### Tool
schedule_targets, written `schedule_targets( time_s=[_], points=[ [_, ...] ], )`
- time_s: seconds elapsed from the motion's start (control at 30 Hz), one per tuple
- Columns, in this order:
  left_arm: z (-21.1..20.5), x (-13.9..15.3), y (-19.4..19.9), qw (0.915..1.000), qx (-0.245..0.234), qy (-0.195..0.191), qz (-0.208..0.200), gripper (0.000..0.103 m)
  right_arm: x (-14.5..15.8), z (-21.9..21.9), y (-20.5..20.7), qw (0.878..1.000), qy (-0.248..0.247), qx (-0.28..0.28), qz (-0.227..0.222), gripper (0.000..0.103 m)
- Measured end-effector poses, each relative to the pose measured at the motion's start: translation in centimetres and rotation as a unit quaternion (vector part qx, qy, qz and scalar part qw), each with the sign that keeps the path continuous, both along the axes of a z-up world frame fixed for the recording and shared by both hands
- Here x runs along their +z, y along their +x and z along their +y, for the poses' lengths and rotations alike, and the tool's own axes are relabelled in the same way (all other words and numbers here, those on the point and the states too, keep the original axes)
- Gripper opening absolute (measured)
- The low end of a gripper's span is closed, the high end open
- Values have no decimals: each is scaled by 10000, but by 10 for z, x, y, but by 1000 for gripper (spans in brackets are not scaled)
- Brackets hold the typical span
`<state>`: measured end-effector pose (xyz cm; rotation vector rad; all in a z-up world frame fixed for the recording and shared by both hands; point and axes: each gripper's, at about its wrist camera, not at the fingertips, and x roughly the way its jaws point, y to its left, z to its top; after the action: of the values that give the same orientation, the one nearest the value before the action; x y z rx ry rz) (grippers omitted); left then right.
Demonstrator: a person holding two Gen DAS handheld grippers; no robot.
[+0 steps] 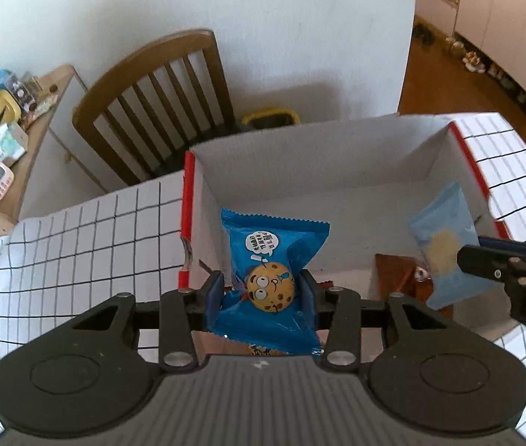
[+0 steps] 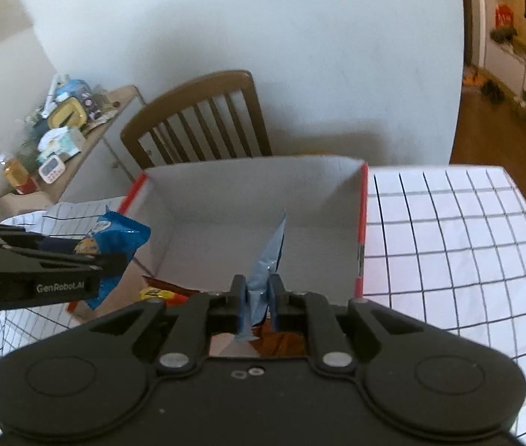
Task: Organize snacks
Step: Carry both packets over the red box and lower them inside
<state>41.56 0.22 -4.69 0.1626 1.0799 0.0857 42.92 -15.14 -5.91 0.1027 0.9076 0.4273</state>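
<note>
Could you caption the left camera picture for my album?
Left gripper holds a blue cookie packet over the white cardboard box.

Open box point(image 1: 337, 171) on the bench point(image 1: 77, 245), cookie packet point(image 1: 274, 260) over its left side in the left gripper point(image 1: 261, 293), pale packet point(image 2: 268, 256) over its right in the right gripper point(image 2: 257, 303), chair point(image 1: 159, 104) behind the box, cluttered shelf point(image 1: 40, 119) far left

The open white cardboard box with red edges point(image 2: 248, 200) has its far half bare, in the middle of the right wrist frame, so a tool can drop in there from above. Its near floor holds a brown wrapper point(image 1: 398, 271) and a yellow-labelled packet point(image 2: 157, 293). The brown slatted wooden chair point(image 1: 159, 100) stands just behind the far wall, upper left. The grid-patterned white table point(image 2: 448, 241) at right lies unobstructed
</note>
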Motion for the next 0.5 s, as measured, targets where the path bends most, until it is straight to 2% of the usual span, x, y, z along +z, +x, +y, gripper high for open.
schedule_targets(
  time_s=[0.13, 0.3, 0.5],
  points=[
    [0, -19, 9, 9998, -1, 44, 179, 42, -16, 8, 7, 9998, 42, 35, 199, 11],
    [3, -38, 13, 9993, 44, 34, 372, 42, -21, 16, 10, 9995, 123, 133, 270, 11],
    [7, -42, 13, 9991, 126, -56, 393, 43, -22, 21, 11, 9994, 17, 215, 253, 12]
  ],
)
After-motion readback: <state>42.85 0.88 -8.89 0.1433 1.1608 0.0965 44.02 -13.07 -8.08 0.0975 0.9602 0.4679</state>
